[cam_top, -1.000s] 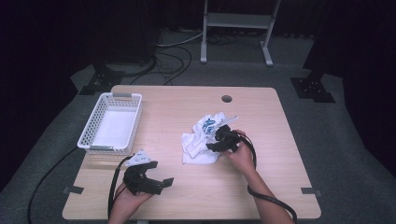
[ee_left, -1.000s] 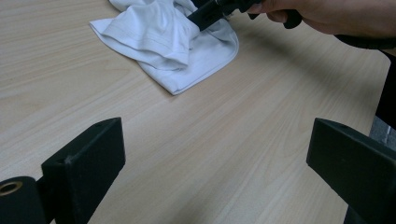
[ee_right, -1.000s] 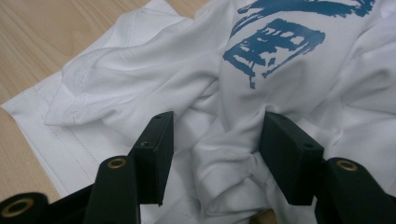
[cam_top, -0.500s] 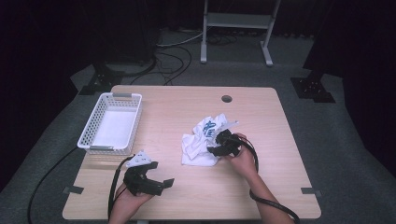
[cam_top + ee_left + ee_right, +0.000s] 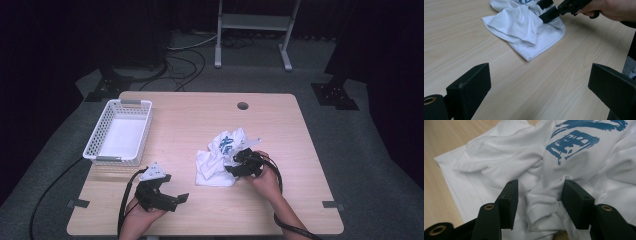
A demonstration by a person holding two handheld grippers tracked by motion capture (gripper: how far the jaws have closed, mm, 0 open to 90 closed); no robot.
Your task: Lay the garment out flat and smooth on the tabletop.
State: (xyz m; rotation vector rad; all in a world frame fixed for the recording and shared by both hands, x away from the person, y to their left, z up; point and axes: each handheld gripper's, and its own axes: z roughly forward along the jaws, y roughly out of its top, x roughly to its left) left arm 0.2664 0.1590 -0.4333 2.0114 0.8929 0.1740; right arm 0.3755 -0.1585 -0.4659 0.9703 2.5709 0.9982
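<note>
A crumpled white T-shirt (image 5: 220, 160) with blue print lies on the wooden table (image 5: 200, 120), right of centre. My right gripper (image 5: 234, 162) is pushed into its right side, and its half-open jaws straddle a bunched fold. In the right gripper view that fold (image 5: 544, 202) rises between the jaws of the right gripper (image 5: 540, 202), with a thin gap at the left jaw. My left gripper (image 5: 177, 200) rests near the front edge, left of the shirt. Across the bare wood, the left gripper (image 5: 539, 92) looks with wide-open, empty jaws at the shirt (image 5: 521, 27) and the right gripper (image 5: 546, 10).
A white plastic basket (image 5: 95, 145) stands at the table's left side with nothing in it. A round cable hole (image 5: 243, 106) sits near the far edge. Cables trail from both grippers off the front edge. A metal stand (image 5: 250, 30) is on the floor beyond the table.
My right gripper has slid a little toward the near edge over the shirt, bunching cloth between its jaws. The left gripper has stayed put.
</note>
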